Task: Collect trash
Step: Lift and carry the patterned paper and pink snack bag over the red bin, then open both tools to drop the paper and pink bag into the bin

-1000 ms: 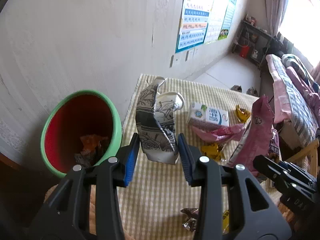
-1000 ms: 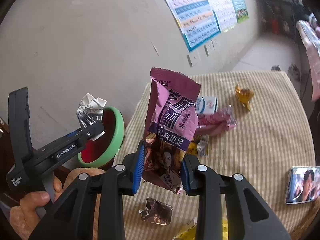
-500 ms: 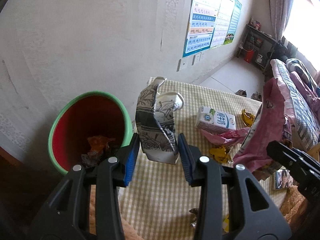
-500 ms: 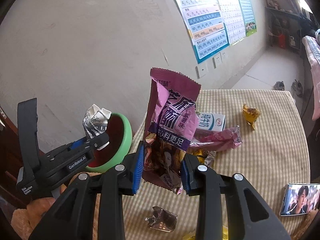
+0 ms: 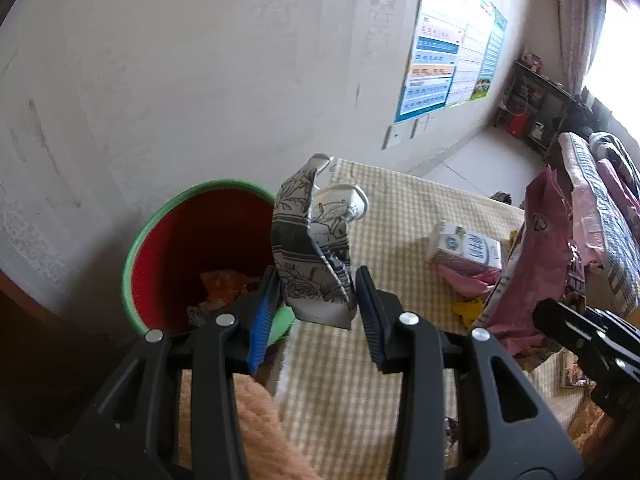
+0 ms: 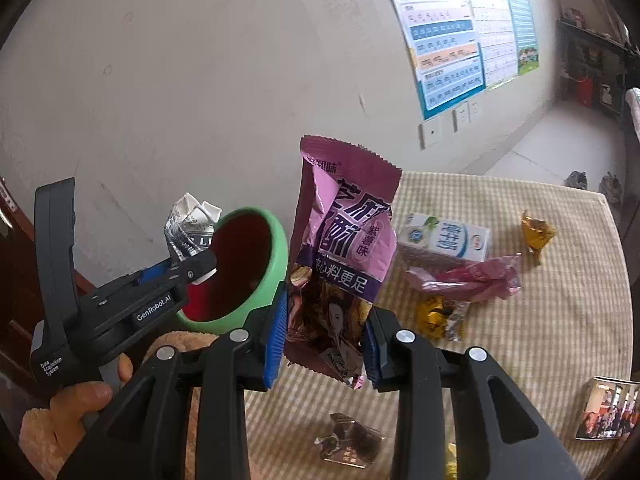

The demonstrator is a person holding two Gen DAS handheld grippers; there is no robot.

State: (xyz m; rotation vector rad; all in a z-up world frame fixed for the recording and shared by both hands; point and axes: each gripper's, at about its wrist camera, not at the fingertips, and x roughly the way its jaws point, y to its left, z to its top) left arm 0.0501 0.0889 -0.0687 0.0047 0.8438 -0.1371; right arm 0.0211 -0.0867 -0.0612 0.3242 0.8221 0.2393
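My left gripper (image 5: 316, 308) is shut on a crumpled black-and-white patterned paper cup (image 5: 312, 248) and holds it in the air beside the rim of the green bin (image 5: 134, 248), which has a red inside and some wrappers in it. My right gripper (image 6: 324, 340) is shut on a pink-purple snack bag (image 6: 340, 256) and holds it upright above the checked table (image 6: 560, 320), right of the bin (image 6: 276, 264). The left gripper (image 6: 192, 268) with the cup (image 6: 190, 228) shows in the right wrist view at the bin's mouth.
On the table lie a white milk carton (image 6: 444, 238), a pink wrapper (image 6: 472, 278), a yellow wrapper (image 6: 538, 232), a small gold wrapper (image 6: 436, 316), a dark foil wrapper (image 6: 350, 446) and a photo card (image 6: 608, 410). A wall stands behind the bin. A bed (image 5: 600, 200) is at the far right.
Both grippers have moved left toward the bin with their loads. The bin looks nearer and larger in both views. Both grips are unchanged.
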